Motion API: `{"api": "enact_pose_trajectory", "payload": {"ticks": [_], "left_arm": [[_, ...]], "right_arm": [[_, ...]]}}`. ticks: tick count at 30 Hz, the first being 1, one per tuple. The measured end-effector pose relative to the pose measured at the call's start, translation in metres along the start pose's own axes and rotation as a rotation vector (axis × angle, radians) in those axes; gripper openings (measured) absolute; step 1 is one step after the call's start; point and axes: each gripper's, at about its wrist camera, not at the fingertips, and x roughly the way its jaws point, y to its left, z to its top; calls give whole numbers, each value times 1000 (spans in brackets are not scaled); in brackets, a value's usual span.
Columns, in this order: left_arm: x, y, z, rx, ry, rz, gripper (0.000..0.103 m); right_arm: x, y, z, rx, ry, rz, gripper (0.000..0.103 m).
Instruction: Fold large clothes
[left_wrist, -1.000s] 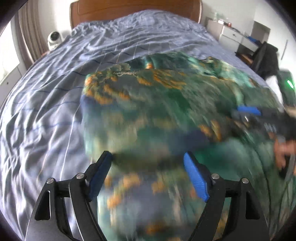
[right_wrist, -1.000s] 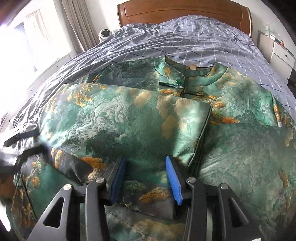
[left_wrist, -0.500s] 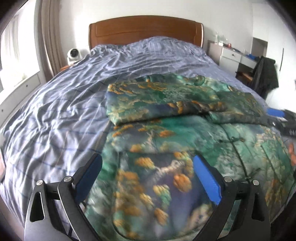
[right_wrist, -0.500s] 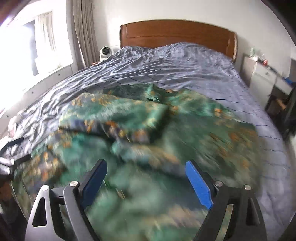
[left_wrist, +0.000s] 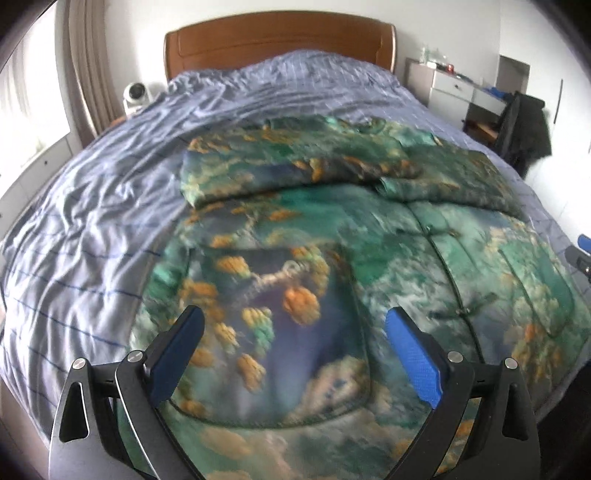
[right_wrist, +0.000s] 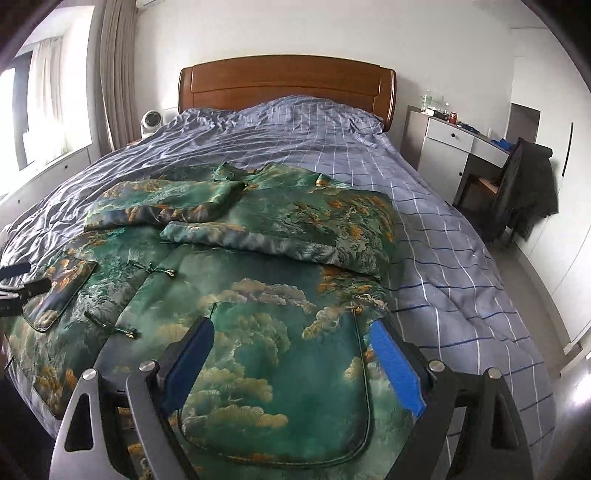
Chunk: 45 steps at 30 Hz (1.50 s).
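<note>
I am holding my left gripper (left_wrist: 293, 345) above the near part of the green patterned jacket (left_wrist: 388, 258), its blue fingers (left_wrist: 413, 363) standing wide apart with nothing between them but a view of the cloth below. My right gripper (right_wrist: 291, 354) is hovering the same way, fingers (right_wrist: 397, 373) spread and gripping nothing; a rounded patch pocket (right_wrist: 280, 398) is lying directly beneath the gap. The jacket is lying spread on the blue checked bedspread (right_wrist: 424, 229), front side up, with knot buttons running down its closure to the left of my right fingers. Beyond both pairs of fingers, the two sleeves are lying folded across the chest, the left sleeve (right_wrist: 162, 206) overlapping toward the collar and the right sleeve (right_wrist: 280, 236) crossing below it. Farther ahead I am seeing the wooden headboard (right_wrist: 286, 86). Off to the right of my fingers, a dark garment is hanging on a chair (right_wrist: 524, 188) beside a white desk (right_wrist: 458, 147).
</note>
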Motion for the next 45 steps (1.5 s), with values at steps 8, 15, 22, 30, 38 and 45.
{"api": "enact_pose_trajectory", "payload": {"ticks": [8, 15, 22, 30, 38, 45], "left_arm": [[-15, 1, -8, -36, 39, -43, 99], [-32, 15, -2, -55, 10, -19, 99], [-46, 83, 6, -166, -9, 17, 99], [13, 163, -21, -351, 202, -145, 100], [32, 131, -40, -224, 256, -159, 100], [36, 119, -42, -188, 280, -172, 100]], "right_arm": [[-8, 18, 0, -25, -23, 39, 89], [-11, 18, -7, 13, -9, 63, 89], [-16, 0, -4, 62, 8, 63, 89], [-26, -79, -24, 166, 105, -42, 89], [-19, -136, -57, 365, 267, 19, 89], [-7, -127, -67, 334, 337, 77, 89]]}}
